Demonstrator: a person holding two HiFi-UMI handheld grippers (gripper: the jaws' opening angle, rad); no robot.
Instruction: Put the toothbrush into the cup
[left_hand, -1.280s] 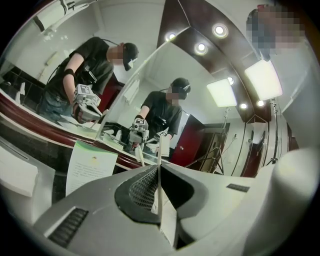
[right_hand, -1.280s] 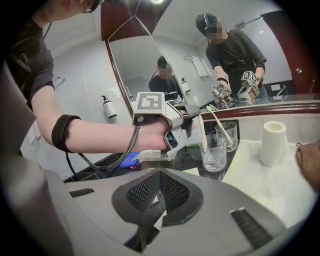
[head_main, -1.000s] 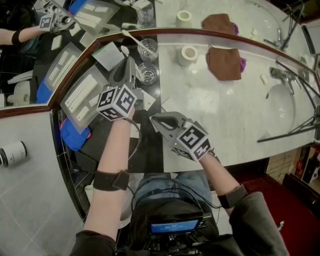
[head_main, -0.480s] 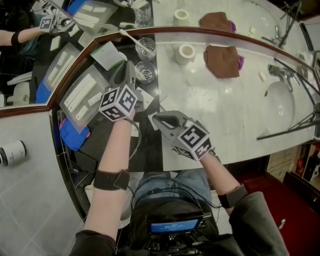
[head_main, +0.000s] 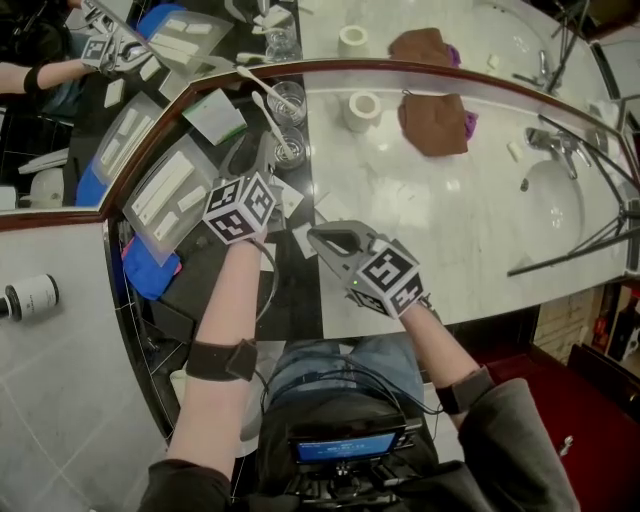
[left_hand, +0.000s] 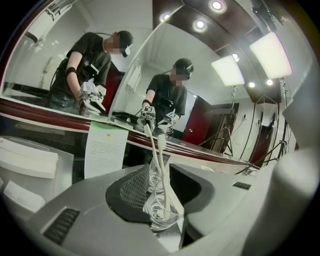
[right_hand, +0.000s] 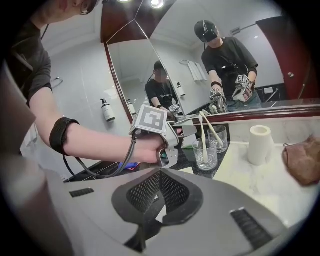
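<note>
while its jaws are opening, the left gripper (head_main: 262, 155) is released, and the glass cup (head_main: 292, 150) shows between them with the pads off it, at the dark end of the counter (head_main: 440, 230). the white toothbrush (head_main: 270, 122) stands tilted inside that cup. the right gripper (head_main: 318, 238) hovers clenched on nothing. farther right are an upright white roll (head_main: 360, 105) and a crumpled brown cloth (head_main: 432, 120).
</note>
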